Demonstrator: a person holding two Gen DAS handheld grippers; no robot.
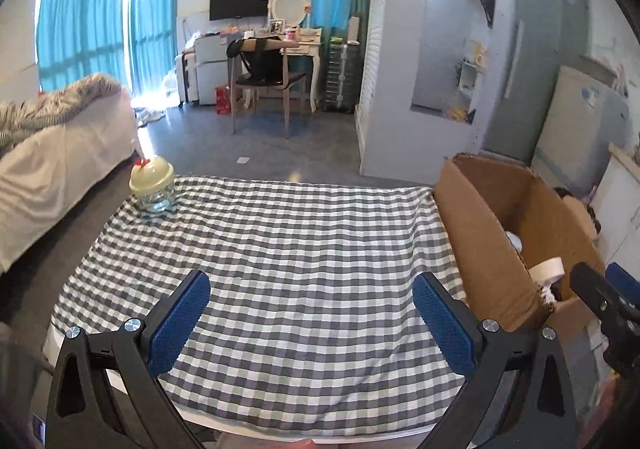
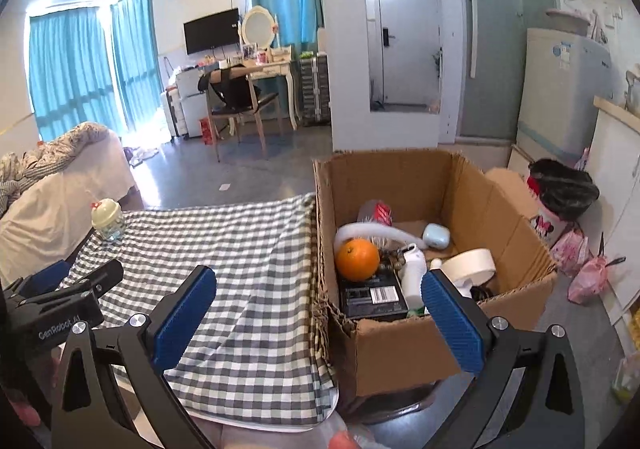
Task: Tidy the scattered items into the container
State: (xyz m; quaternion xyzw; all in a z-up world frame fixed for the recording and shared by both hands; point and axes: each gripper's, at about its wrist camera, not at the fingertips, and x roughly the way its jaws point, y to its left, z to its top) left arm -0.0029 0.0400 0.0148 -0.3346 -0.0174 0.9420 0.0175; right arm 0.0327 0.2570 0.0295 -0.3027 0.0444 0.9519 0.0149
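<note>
The jar [image 1: 152,185] is left upright at the tabletop's [image 1: 300,249] far left corner, well apart from the box [image 2: 440,333]; the left claw [image 1: 312,323], spread empty like the right claw [image 2: 320,323], is judged nearer.

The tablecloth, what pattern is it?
Grey-and-white checked tablecloth, clearest in the left wrist view.

Daylight pours through the curtains [image 1: 108,21] far ahead-left of the fingers, blowing out white there and glaring off the floor [image 1: 256,137] beyond. Near the fingers, light is even and sharp. Fisheye bends every edge; corners go black.
</note>
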